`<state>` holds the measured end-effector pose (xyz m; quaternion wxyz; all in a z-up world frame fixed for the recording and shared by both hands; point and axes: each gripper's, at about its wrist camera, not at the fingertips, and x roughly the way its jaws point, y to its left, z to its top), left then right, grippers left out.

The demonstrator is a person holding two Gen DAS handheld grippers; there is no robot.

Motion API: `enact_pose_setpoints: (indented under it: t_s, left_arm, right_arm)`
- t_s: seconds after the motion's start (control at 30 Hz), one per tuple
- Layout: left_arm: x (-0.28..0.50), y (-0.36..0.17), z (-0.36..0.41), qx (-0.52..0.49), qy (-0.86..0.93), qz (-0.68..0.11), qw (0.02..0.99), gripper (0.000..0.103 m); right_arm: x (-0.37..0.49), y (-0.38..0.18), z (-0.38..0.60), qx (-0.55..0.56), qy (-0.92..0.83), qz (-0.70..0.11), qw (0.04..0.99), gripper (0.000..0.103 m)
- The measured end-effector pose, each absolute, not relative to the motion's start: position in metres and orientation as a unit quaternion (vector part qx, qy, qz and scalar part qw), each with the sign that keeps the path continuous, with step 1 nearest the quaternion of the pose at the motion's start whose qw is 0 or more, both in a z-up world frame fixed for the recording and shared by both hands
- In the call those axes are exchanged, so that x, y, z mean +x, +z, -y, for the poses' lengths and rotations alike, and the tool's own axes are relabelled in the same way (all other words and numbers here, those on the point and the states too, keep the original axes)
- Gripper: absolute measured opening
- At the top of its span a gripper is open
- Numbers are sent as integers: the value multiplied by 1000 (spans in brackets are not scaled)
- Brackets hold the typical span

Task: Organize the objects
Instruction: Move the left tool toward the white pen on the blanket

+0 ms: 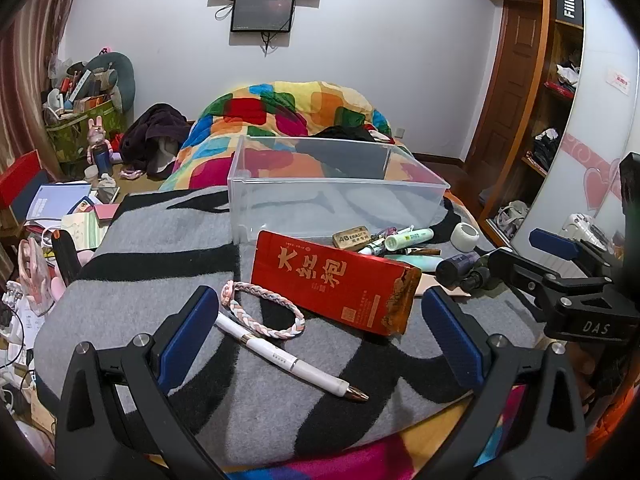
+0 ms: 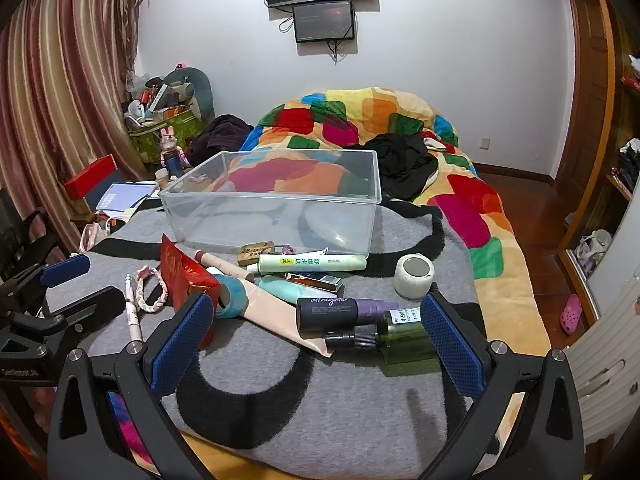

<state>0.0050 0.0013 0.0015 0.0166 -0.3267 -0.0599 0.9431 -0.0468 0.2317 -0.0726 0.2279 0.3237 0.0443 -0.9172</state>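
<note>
I saw the clear plastic bin [image 2: 280, 204] standing empty on the grey-and-black blanket [image 2: 340, 400] of the bed, beyond a scatter of small things. Nearest my left gripper [image 1: 320, 340], jaws spread wide and holding nothing, lay a white pen [image 1: 292, 364], a braided pink bracelet [image 1: 264, 312] and a torn red carton [image 1: 332, 280]. My right gripper [image 2: 316, 340], equally wide and empty, faced a dark purple bottle [image 2: 340, 312] lying against a green spray bottle [image 2: 400, 332], with a pale green tube [image 2: 312, 263] and a white tape roll [image 2: 414, 276] behind them. A patchwork quilt [image 2: 400, 120] covered the far bed; two screens [image 2: 320, 0] hung on the white wall
</note>
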Motion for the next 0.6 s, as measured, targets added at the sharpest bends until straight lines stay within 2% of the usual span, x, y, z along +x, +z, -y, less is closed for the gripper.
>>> enact_pose_setpoints:
  t_s: [0.6]
  left_arm:
    - [6,-1,-1,-330,942,61,19,103]
  right_arm:
    - [-46,-73,-229,326,-916,-44,230,103]
